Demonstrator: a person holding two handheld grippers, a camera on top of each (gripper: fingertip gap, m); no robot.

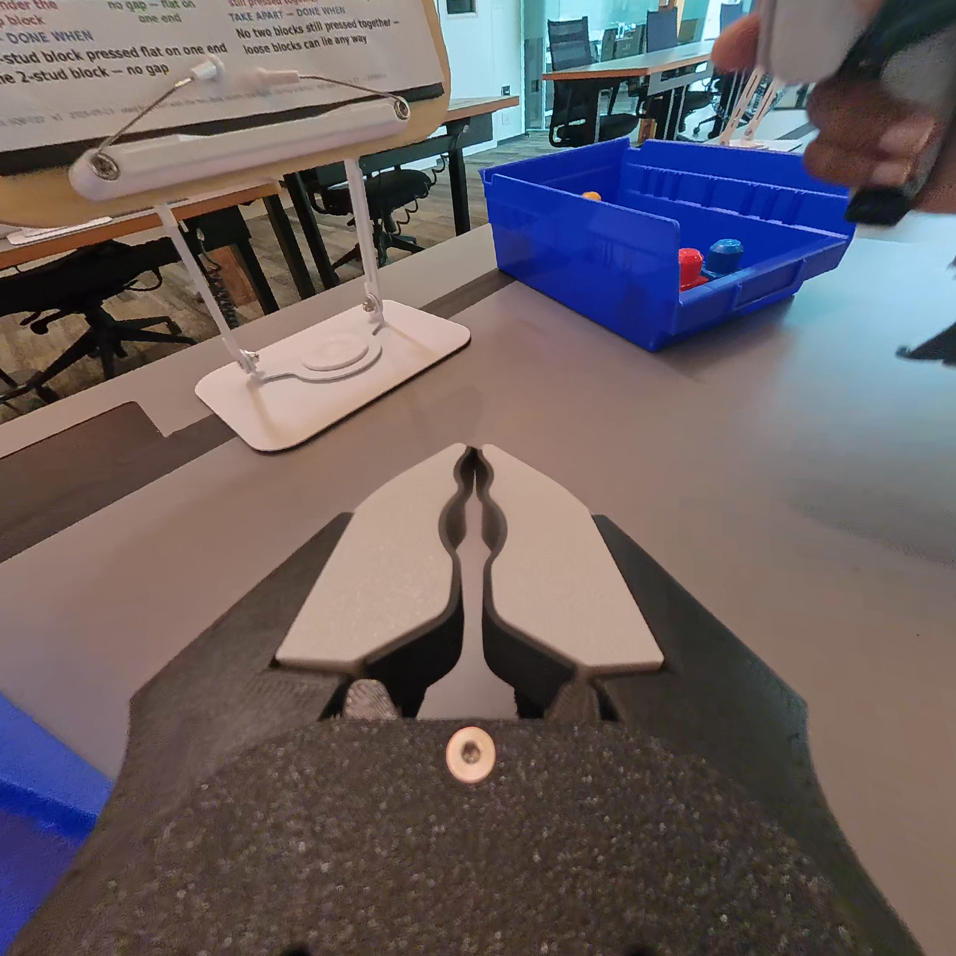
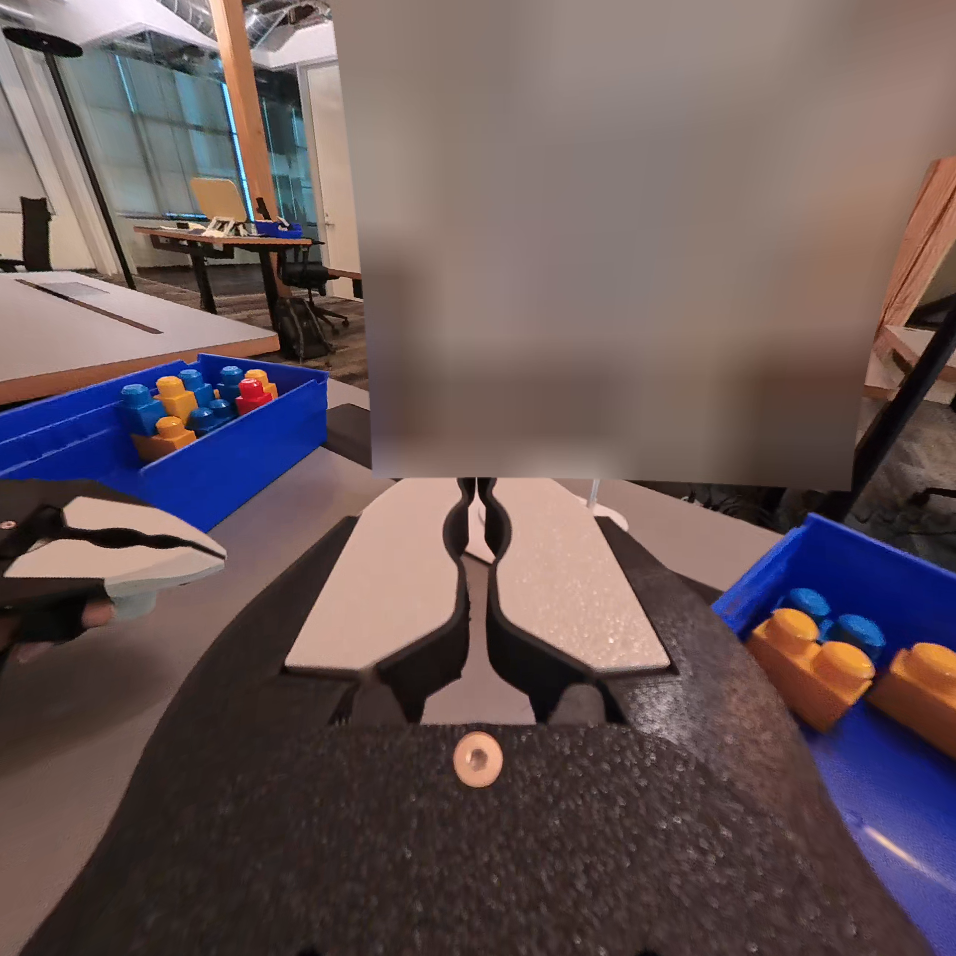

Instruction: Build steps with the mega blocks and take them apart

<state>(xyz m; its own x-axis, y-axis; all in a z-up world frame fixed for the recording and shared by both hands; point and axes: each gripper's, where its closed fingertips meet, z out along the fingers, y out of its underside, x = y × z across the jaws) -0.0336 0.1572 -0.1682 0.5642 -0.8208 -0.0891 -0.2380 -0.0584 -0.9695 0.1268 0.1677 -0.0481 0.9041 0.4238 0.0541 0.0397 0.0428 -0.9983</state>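
My left gripper (image 1: pixel 473 455) is shut and empty, low over the grey table (image 1: pixel 672 491). It also shows in the right wrist view (image 2: pixel 207 551) at the left, shut, pointing right. My right gripper (image 2: pixel 476 486) is shut and empty above the table. A blue bin (image 2: pixel 233 481) at the left holds several blue, yellow and red mega blocks (image 2: pixel 196 403). A second blue bin (image 2: pixel 853 564) at the right holds orange blocks (image 2: pixel 812 662) and blue blocks (image 2: pixel 859 631). In the left wrist view a blue bin (image 1: pixel 584 258) stands at the far right with a red block (image 1: pixel 690 266) and a blue block (image 1: pixel 724 256).
A white document stand (image 1: pixel 336 362) holding a printed sheet stands at the far left of the table. A hand (image 1: pixel 874 129), blurred, holds a gripper at the top right. A blue bin corner (image 1: pixel 31 776) shows at the lower left. Desks and office chairs stand behind. There is about 20 centimetres between the tips of the two grippers.
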